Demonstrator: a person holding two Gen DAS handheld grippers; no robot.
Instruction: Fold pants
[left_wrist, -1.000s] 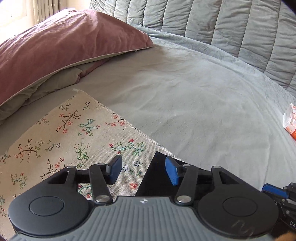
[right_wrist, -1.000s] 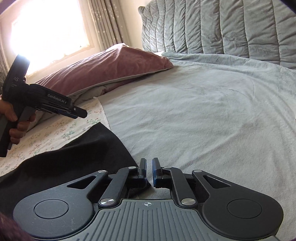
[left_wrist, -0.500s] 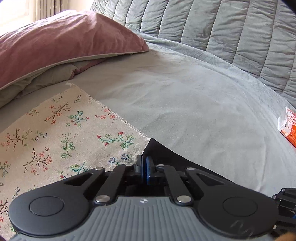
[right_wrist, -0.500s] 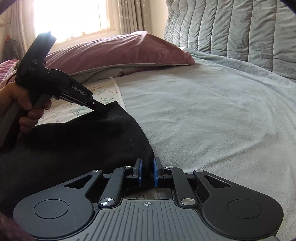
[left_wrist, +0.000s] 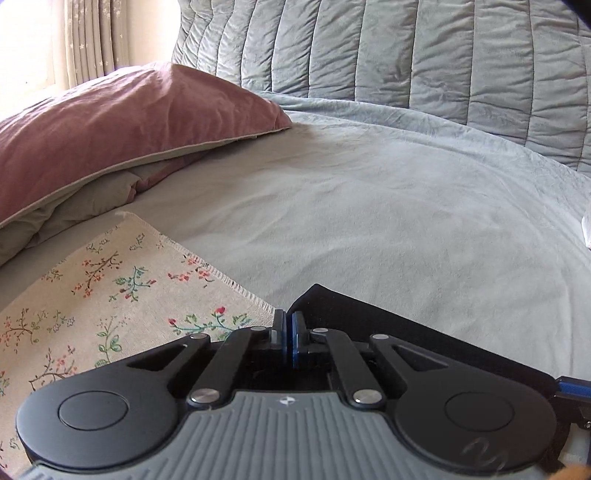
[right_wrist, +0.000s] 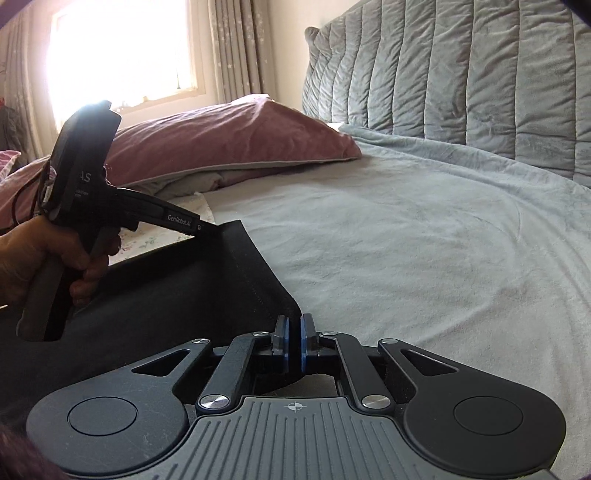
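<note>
The black pants (right_wrist: 166, 295) lie on a floral cloth (left_wrist: 110, 295) on the bed. Their near edge is pulled taut between my two grippers. In the right wrist view my right gripper (right_wrist: 293, 343) is shut on the near corner of the pants. A hand (right_wrist: 37, 258) holds my left gripper (right_wrist: 208, 227), whose tips pinch the far corner of the same edge. In the left wrist view the left gripper (left_wrist: 287, 332) is shut, with the black pants (left_wrist: 369, 321) running from its pads off to the right. The blue tip of the right gripper (left_wrist: 572, 387) shows at the frame's right edge.
A pink pillow (left_wrist: 129, 122) on a grey one lies at the back left. A quilted grey headboard (left_wrist: 406, 51) stands behind the grey bedspread (left_wrist: 369, 203). The edge of a white packet (left_wrist: 586, 229) shows at far right. A bright window (right_wrist: 118, 51) with curtains is at left.
My left gripper came down from above the cloth and shut on the pants' far corner. The edge between the two grippers has since gone from slack to taut and raised.
</note>
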